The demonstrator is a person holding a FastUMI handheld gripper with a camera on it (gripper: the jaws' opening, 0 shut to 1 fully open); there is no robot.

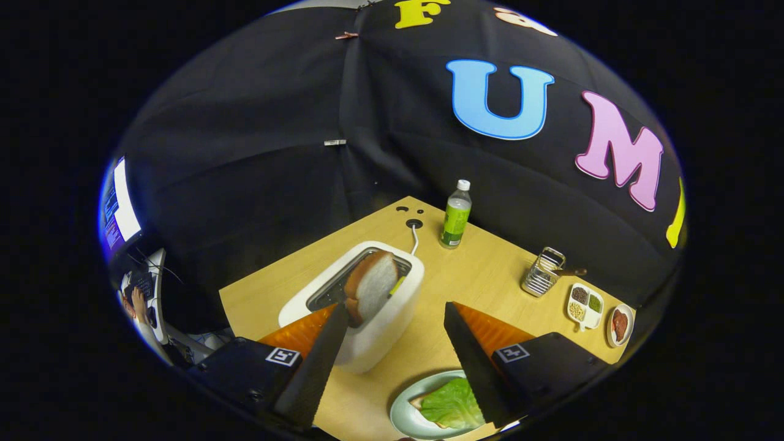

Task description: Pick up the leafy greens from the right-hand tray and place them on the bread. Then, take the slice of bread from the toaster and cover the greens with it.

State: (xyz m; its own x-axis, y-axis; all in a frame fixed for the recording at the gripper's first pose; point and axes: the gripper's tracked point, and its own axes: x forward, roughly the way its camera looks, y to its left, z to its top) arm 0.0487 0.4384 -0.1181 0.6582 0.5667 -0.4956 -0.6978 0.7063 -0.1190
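Note:
A white toaster (381,335) stands on the wooden table (484,275), just ahead of my fingers. A slice of bread (372,285) sticks up out of its slot, leaning, with its brown crust next to my left fingertip (340,313). My gripper (397,308) is open wide and hangs above the toaster, the slice just inside the left finger and nothing pressed between the two. Below my right finger (471,355) sits a pale plate (401,416) that holds a slice of bread (421,402) with leafy greens (452,403) lying on top.
A green-labelled bottle (456,214) stands beyond the toaster near the table's far corner. To the right are a wire holder (541,273), a divided white dish of toppings (585,304) and a small dish (620,324). A person's hand (138,304) rests at a keyboard off to the left.

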